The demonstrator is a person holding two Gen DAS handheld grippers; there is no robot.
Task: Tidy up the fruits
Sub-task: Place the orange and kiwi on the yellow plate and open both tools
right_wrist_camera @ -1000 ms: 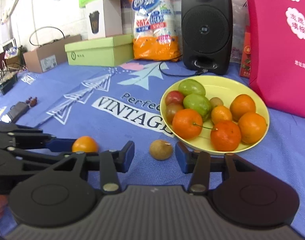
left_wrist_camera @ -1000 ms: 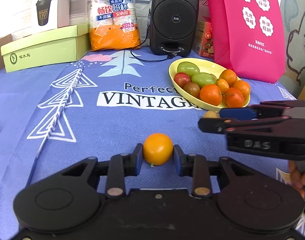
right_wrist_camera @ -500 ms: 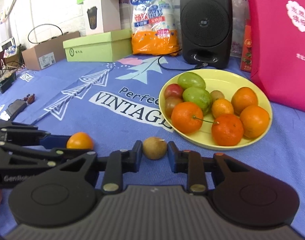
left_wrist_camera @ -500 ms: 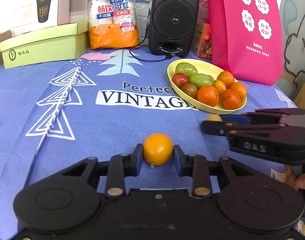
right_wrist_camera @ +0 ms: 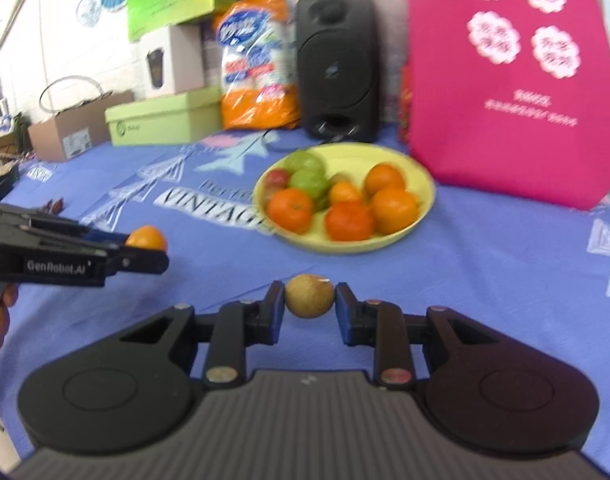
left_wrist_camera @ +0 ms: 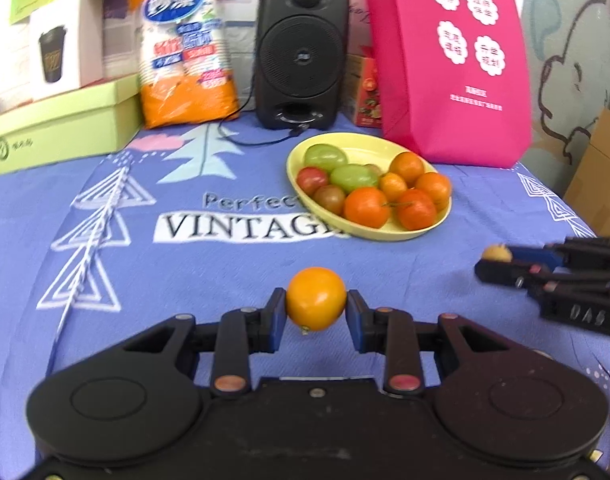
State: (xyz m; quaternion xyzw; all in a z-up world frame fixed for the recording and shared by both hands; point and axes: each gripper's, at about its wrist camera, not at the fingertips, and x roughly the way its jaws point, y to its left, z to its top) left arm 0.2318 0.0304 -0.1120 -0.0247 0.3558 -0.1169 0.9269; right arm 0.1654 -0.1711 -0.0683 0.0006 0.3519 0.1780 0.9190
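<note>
Both claws level: left claw (left_wrist_camera: 316, 316) grips orange (left_wrist_camera: 315, 298), right claw (right_wrist_camera: 309, 310) brown fruit (right_wrist_camera: 309, 295).

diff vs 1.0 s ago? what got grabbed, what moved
The right gripper closed on the small brown fruit, which lay loose between open fingers a second ago. It now looks raised off the blue tablecloth, as does the orange fruit in the left gripper, gripped throughout. Unchanged: the yellow plate and its fruit, the speaker and the pink bag.
</note>
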